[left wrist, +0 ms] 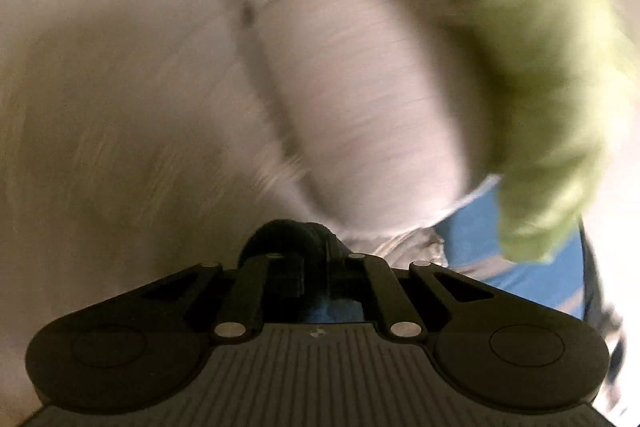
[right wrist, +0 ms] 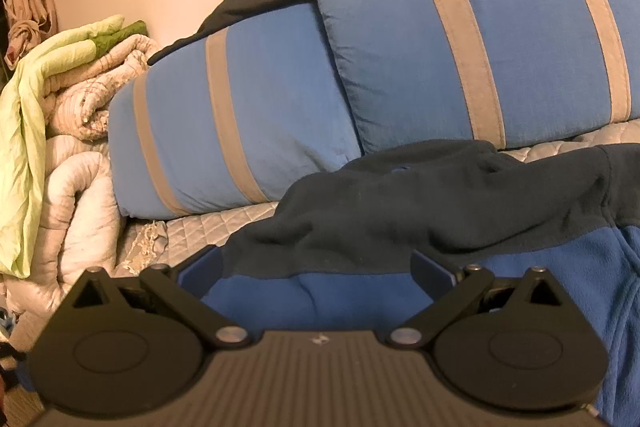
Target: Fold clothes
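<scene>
— Where is the fleece lying right now?

— The blue and navy fleece (right wrist: 400, 227) is spreading across the quilted bed cover (right wrist: 224, 223), just in front of the two striped blue pillows (right wrist: 460, 39). Its dark upper part is bunching toward the pillows and the brighter blue part is running under the right gripper (right wrist: 316, 267).

— And that gripper, is it holding anything?

— No. Its fingers (right wrist: 200, 267) are standing wide apart, one on each side of a stretch of the fleece where the navy meets the blue. I'm guessing it is hovering low like that so it can pinch the fabric there, but nothing is pinched at this moment.

— The left one?

— The left gripper (left wrist: 298, 247) is swinging, so its view is smearing badly. Its fingers are drawn together, and something dark (left wrist: 288, 239) is sitting right at the tips. Whether that's fleece caught between them or only the finger pads, I can't tell. If it's cloth, it would be lifting an edge to bring it over.

— What's blurring past it?

— Pale bedding (left wrist: 352, 79), a green cloth (left wrist: 552, 107), and a strip of blue (left wrist: 520, 267).

— Any labels or writing?

— None readable. There's only a small pale mark on each gripper body, too tiny to make out.

— How far along is the folding?

— Hard to say. The fleece is lying rumpled, not in a neat fold.
</scene>
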A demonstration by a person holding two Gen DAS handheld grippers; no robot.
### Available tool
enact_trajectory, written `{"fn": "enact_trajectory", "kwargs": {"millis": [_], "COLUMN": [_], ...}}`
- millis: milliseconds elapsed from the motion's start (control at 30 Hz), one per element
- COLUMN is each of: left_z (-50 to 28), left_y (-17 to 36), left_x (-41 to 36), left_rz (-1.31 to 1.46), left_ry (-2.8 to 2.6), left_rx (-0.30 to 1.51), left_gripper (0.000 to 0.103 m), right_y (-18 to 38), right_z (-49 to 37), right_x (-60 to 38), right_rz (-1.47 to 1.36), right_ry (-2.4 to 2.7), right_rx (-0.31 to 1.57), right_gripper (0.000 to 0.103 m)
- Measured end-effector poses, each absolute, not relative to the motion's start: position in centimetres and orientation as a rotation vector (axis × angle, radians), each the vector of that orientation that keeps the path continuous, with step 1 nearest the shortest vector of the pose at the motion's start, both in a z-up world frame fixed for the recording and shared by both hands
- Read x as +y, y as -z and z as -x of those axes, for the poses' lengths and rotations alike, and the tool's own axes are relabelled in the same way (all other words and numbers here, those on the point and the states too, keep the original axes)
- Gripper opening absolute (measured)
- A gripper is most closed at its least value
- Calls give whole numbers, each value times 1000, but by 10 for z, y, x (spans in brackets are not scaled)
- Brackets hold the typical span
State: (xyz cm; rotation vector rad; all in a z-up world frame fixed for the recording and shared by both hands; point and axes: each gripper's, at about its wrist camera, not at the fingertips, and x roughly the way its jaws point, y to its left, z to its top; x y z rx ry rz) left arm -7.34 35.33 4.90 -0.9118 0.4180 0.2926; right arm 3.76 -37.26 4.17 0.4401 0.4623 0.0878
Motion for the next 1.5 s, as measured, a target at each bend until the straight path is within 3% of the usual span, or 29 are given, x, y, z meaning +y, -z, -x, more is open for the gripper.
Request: {"fn": "enact_trajectory", "kwargs": {"millis": [67, 100, 133, 200, 233, 533, 867, 1167, 1500], "left_z": [68, 65, 65, 66, 67, 71, 29, 32, 17], "left_y": [-59, -64, -64, -65, -65, -68, -30, -88, -64], "left_x": [346, 343, 339, 331, 327, 291, 205, 164, 54], "left_rz": [822, 779, 758, 721, 702, 528, 96, 134, -147], "left_ry": [-292, -292, -303, -325, -336, -432, -419, -300, 124], "left_rx": [429, 435, 449, 478, 492, 617, 965, 812, 828], "left_gripper": [11, 19, 40, 73, 75, 75, 75, 75, 74], "right_y": [-42, -42, -42, -42, -43, -46, -44, -44, -46], "right_z": [-38, -38, -37, -37, -37, -36, -36, -36, -35], "right_x": [-372, -372, -372, -371, -371, -372, -374, -379, -380], "right_rz": [-434, -432, -431, -430, -429, -435, -450, -482, -483], "right_ry": [-88, -87, -87, -90, -90, -101, -93, -82, -94], "right_rx": [463, 463, 463, 460, 458, 452, 467, 472, 473], "right_gripper": [103, 103, 103, 103, 103, 103, 103, 103, 103]}}
